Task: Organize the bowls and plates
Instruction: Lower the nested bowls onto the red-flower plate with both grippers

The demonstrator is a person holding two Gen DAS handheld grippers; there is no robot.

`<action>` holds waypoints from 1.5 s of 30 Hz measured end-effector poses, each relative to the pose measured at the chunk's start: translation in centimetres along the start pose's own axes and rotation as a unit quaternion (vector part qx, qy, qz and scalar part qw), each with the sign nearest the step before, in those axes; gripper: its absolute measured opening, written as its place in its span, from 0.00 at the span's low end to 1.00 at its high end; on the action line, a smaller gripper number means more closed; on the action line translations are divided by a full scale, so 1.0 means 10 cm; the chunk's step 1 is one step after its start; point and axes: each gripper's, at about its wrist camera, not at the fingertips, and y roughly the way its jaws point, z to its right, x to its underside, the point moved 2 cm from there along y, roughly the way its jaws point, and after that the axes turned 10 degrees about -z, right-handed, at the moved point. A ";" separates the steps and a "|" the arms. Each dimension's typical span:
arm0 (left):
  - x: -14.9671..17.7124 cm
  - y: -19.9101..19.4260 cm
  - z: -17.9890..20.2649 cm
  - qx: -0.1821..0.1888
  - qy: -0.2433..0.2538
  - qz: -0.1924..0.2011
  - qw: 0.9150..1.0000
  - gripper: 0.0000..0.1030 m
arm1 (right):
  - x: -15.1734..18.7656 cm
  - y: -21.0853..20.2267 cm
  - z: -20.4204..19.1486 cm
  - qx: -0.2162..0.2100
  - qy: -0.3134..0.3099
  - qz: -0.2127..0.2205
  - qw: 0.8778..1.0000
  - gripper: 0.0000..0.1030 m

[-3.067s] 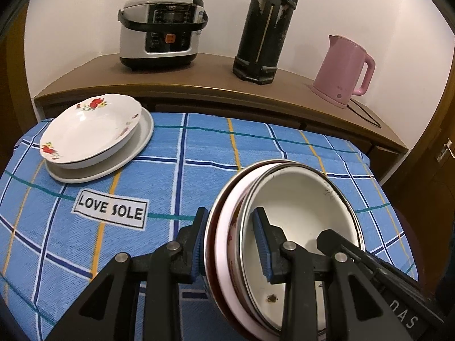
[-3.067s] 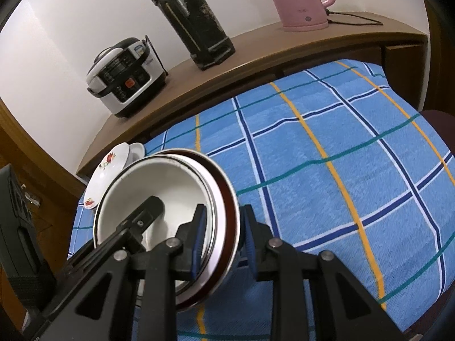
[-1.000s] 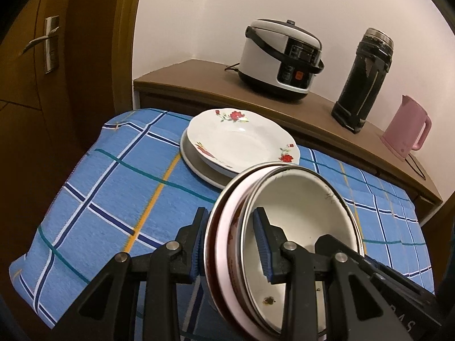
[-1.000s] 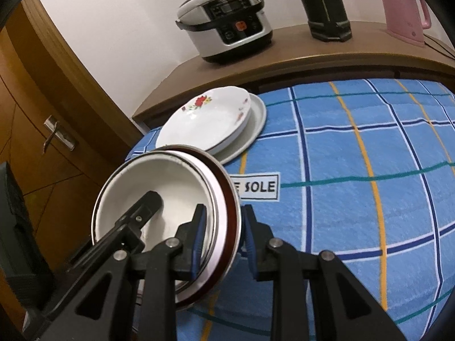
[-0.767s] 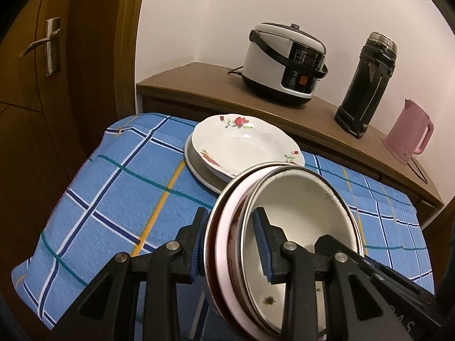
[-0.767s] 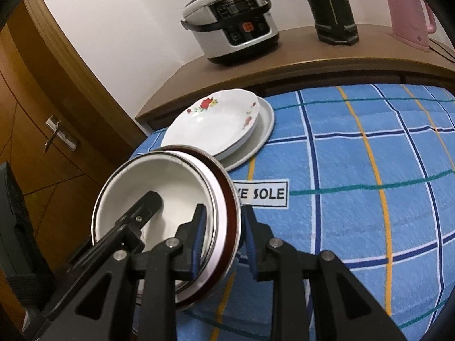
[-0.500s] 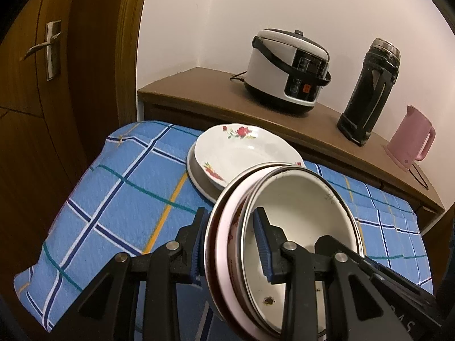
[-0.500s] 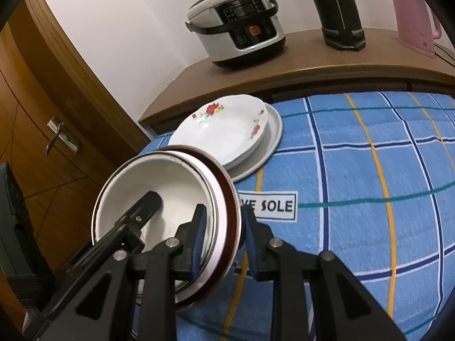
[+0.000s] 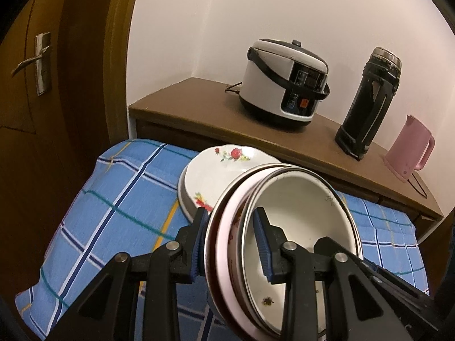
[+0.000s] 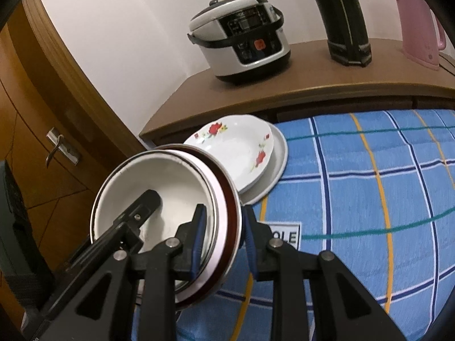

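bowls (image 9: 301, 227) raised over the cloth (image 9: 113, 199) | nearer the plates (image 10: 241, 147) than a second ago | left gripper (image 9: 230, 244) and right gripper (image 10: 221, 236) pinch opposite rims (firmly) | stacking likely next

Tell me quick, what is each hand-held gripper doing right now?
Left hand-held gripper: shut on the nested bowls, gripping their rim.
Right hand-held gripper: shut on the same bowls' opposite rim.
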 end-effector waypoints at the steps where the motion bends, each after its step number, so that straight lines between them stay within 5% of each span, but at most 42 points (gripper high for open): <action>1: -0.02 0.01 0.01 0.001 0.000 0.001 1.000 0.34 | -0.03 0.00 0.00 0.000 0.001 0.002 1.000 0.25; 45: -0.74 1.03 0.12 0.047 -0.038 -0.061 0.996 0.34 | -0.87 0.68 0.43 0.053 0.026 -0.003 0.998 0.25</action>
